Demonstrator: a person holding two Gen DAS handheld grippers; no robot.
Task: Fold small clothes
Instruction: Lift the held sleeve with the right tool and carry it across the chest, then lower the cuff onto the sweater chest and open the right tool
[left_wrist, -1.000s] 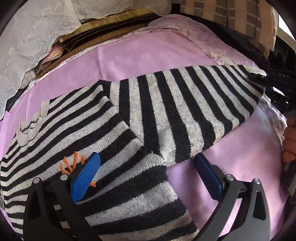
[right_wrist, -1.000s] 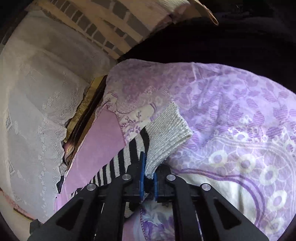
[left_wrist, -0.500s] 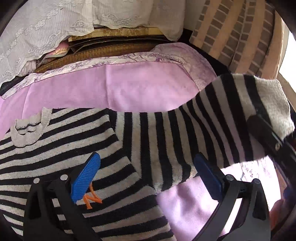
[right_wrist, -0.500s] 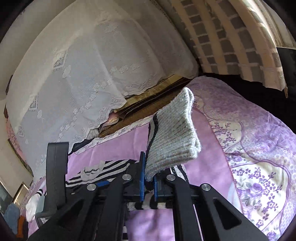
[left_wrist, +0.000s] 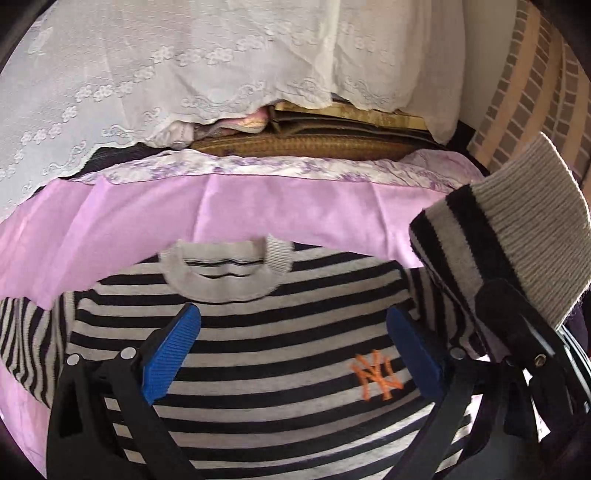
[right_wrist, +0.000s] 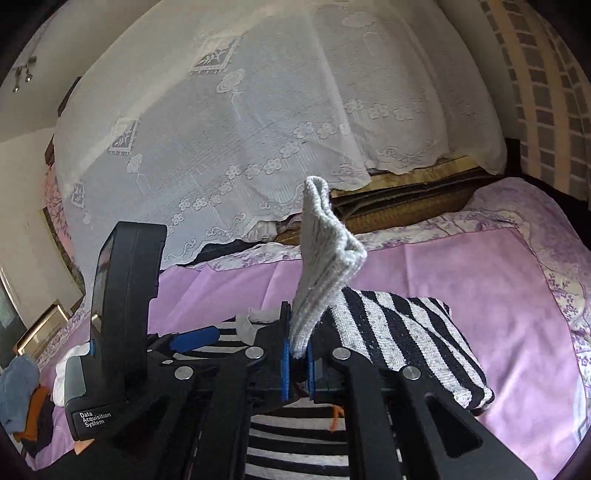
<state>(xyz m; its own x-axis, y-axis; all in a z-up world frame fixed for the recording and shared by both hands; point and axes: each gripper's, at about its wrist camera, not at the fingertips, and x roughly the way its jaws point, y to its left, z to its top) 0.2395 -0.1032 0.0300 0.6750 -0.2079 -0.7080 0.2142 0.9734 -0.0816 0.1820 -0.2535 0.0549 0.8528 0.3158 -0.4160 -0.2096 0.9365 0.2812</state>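
Note:
A black-and-grey striped sweater (left_wrist: 280, 369) with a grey collar and an orange logo lies flat on the pink sheet (left_wrist: 147, 229). My left gripper (left_wrist: 293, 350) hovers open over its chest, nothing between the blue pads. My right gripper (right_wrist: 297, 347) is shut on the sleeve's grey ribbed cuff (right_wrist: 321, 266), which stands up above the jaws. The striped sleeve (right_wrist: 406, 339) hangs doubled over to the right of it. In the left wrist view the lifted cuff (left_wrist: 535, 240) is at the right edge, above the sweater's shoulder.
A white lace cloth (left_wrist: 184, 74) drapes over stacked woven mats (left_wrist: 314, 144) at the far side of the bed. A brick-patterned wall (left_wrist: 535, 92) stands at the right. A heap of other clothes (right_wrist: 22, 398) lies at the bed's left end.
The right gripper has lifted the cuff off the bed and carried it up and across toward the sweater's body. The left gripper, still open, has swung round to face the collar.

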